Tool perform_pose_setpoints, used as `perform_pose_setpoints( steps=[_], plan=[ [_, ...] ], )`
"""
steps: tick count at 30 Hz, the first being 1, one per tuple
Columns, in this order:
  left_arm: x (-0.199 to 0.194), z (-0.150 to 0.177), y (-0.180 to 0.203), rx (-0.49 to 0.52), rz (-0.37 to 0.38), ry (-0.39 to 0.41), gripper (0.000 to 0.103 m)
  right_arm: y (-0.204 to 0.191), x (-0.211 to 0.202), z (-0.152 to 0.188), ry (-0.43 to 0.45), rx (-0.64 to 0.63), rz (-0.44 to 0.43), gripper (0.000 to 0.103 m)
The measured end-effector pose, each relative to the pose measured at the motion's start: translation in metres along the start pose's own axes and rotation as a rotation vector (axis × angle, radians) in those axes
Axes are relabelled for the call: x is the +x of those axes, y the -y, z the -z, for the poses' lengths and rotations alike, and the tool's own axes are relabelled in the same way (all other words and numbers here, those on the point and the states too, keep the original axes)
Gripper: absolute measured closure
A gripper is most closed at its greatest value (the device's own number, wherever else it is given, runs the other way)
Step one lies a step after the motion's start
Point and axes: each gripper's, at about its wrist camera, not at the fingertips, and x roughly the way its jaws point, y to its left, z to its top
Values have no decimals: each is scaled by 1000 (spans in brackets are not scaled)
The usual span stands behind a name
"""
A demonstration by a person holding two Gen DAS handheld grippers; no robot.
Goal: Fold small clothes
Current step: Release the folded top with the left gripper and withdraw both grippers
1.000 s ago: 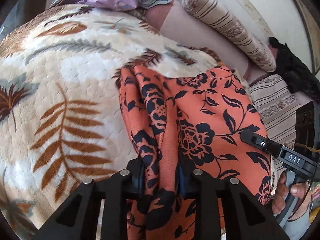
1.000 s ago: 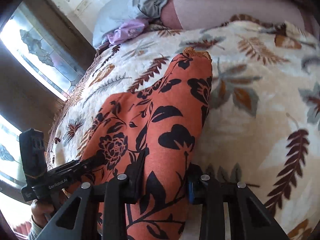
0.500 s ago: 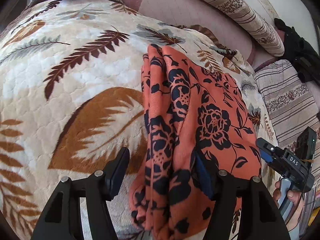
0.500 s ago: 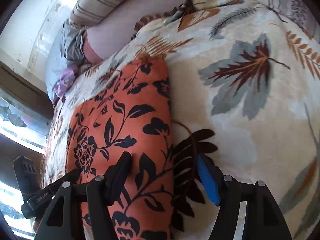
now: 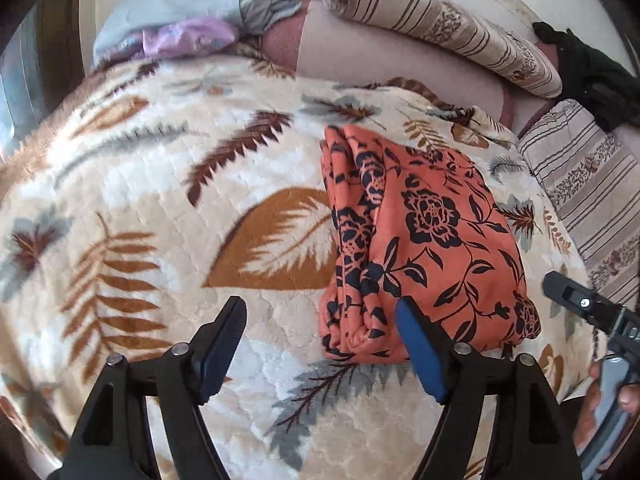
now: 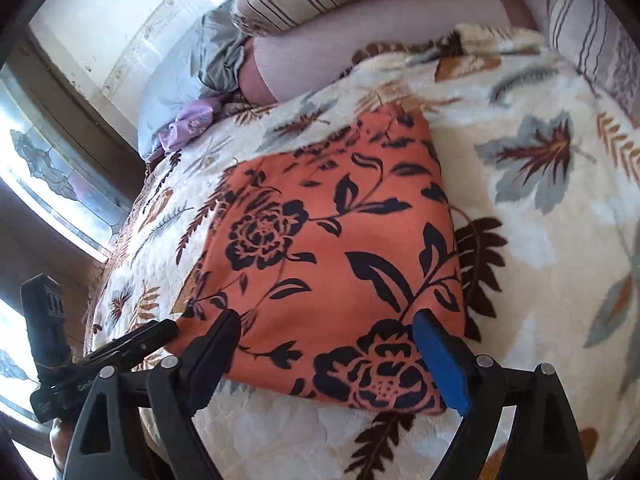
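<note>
Left wrist view alone shows the stacked fold edges along one side of the folded orange cloth with black flower print, plus a black garment past the striped bolster pillow at the bed's head end. Right wrist view shows instead the cloth's flat top face and a patterned glass window beyond the bed's far edge. The cloth lies on the cream fleece blanket with leaf pattern, toward the blanket's pillow-side edge.

The left gripper tilts steeply downward, its jaws wide and just opened, with only the cloth's near corner between them, untouched. The right gripper tilts down likewise, jaws just spread wide and straddling the cloth's near edge without pressing it. Each view catches the other gripper at its margin, with fingers wrapped around the handle.
</note>
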Motion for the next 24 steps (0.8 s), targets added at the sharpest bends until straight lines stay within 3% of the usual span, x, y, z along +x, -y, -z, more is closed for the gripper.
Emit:
perform_pose_setpoints(
  steps=[2,5,7,8,13,19,24],
  plan=[
    [-24,4,8,29,-82,95,10,-15,-25,13,58,-59,56,12],
    [-51,12,16,51,-105,180,8,-32,-38,41,66,-145,141,12],
    [-59,19,21,60,-116,165,6,-36,-38,61,37,-183,190,9],
    [-62,22,22,63,-118,158,6,-35,-41,71,19,-188,202,0],
    [-76,38,26,56,-118,154,6,-34,-52,100,12,-179,265,0],
    [-96,39,38,36,-54,163,6,-40,-81,92,68,-179,309,0],
    [-100,36,49,45,-64,152,6,-42,-88,83,79,-194,330,0]
  ],
)
